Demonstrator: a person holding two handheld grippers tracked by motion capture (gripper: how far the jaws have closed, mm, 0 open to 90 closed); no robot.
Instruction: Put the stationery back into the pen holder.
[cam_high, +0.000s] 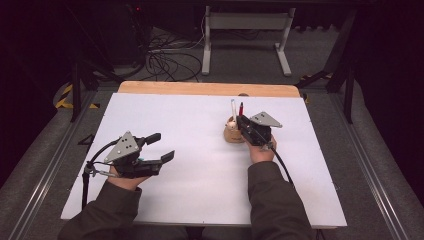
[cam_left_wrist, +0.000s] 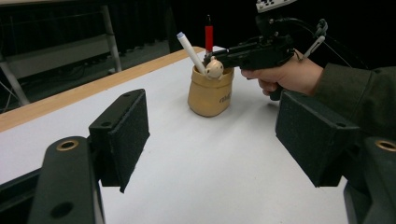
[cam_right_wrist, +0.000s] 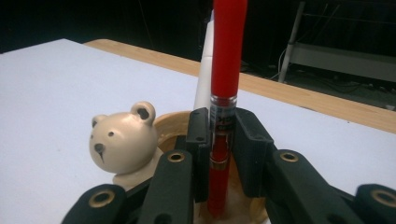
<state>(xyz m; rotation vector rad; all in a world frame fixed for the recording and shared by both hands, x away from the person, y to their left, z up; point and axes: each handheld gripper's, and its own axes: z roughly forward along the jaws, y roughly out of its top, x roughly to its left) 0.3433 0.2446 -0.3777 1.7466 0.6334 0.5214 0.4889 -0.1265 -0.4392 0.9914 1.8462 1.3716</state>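
Right, starting at the left of the table: my left gripper sits at about eight o'clock on the white board, jaws spread wide with nothing between them, pointing across toward three o'clock. Through its own camera I look between the two black pads straight at the action, and it is well apart from it.

Moving across, just right of centre, stands the tan pen holder, a little pot with a bear head on its rim. Two pens stand in it: the white pen leaning off toward eleven o'clock, and the red pen standing almost straight up.

Now the right side: my right gripper comes in from four o'clock and is right at the pot. Its jaws are narrow, pinched on the red pen's clear band just above the rim, one pad on each side. The pen's lower end is down inside the pot.

So here is what matters: the red pen's long axis runs vertical, twelve to six in the right gripper view, and the pot's mouth faces straight up. My reading is that any lift or lowering has to follow that line, or the tip drags the rim and tips the pot. The bear head sits at nine o'clock from the jaws, close by. The right hand owns this one.
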